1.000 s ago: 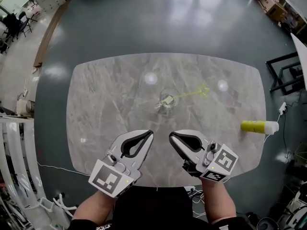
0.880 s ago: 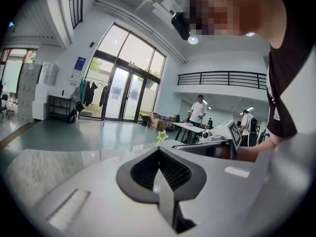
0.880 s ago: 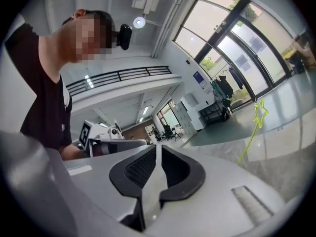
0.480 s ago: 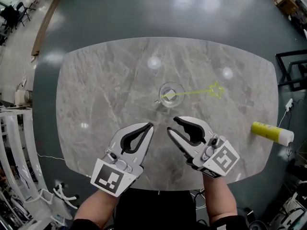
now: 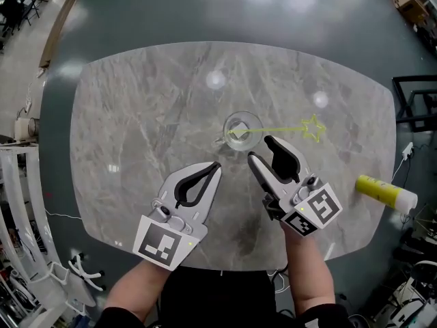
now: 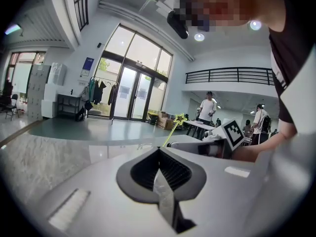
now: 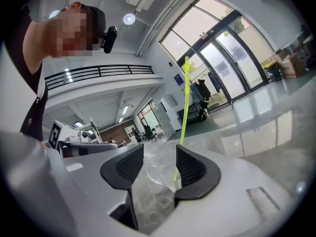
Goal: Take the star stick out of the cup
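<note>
The star stick (image 5: 276,130) sits in the clear cup (image 5: 233,118), near the middle of the gray surface (image 5: 136,115). In the head view its long line runs almost flat across the picture. Its low end is down in the cup, and its star end points to the right of the frame and a tiny bit up. It leans out over the right side of the cup's rim. In the right gripper view the stick stands tall and thin, tipped a little, with the star at the top.

Your right gripper (image 5: 260,149) is just below the cup, at its lower right. It points up and to the left, toward the cup. Its fingers are opening and stand wide apart. The cup and the low end of the stick show in the gap, just ahead of the tips. The fingers do not press on either one.

Your left gripper (image 5: 216,166) is lower left of the cup and points up and to the right. Its fingers are closed tight together with nothing in them.

Both your arms come in from the bottom edge of the frame.

A yellow tube (image 5: 386,191) lies at the right edge of the surface.
</note>
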The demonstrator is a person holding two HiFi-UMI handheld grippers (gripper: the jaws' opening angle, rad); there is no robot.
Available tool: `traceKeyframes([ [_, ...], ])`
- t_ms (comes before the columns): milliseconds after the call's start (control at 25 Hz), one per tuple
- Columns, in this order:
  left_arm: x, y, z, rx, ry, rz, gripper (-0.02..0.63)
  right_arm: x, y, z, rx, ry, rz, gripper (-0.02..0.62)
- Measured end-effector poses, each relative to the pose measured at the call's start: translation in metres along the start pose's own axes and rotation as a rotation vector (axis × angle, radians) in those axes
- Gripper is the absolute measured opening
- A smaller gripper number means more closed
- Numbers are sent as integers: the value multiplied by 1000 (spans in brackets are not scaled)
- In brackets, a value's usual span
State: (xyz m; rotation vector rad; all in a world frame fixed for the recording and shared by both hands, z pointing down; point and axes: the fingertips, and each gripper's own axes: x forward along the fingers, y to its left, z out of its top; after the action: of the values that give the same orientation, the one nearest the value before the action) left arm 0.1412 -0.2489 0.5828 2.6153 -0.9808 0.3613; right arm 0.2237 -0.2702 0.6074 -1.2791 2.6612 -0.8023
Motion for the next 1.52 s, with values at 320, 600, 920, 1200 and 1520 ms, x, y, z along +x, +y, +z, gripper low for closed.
traceKeyframes([
  [320, -18, -9, 13, -26, 24, 12, 2, 13, -23, 2, -5, 54, -91, 184],
  [600, -57, -15, 53, 1, -12, 73, 2, 5, -43, 9, 21, 58, -215, 34],
  [920, -104, -29, 79, 24, -28, 136, 2, -8, -50, 6, 40, 107, -231, 43],
  [1200, -140, -44, 73, 39, -13, 178, 2, 1, -52, 5, 64, 133, -181, 112],
  [1520, -171, -50, 59, -13, 1, 248, 2, 15, -57, 13, 133, 102, -154, 32],
])
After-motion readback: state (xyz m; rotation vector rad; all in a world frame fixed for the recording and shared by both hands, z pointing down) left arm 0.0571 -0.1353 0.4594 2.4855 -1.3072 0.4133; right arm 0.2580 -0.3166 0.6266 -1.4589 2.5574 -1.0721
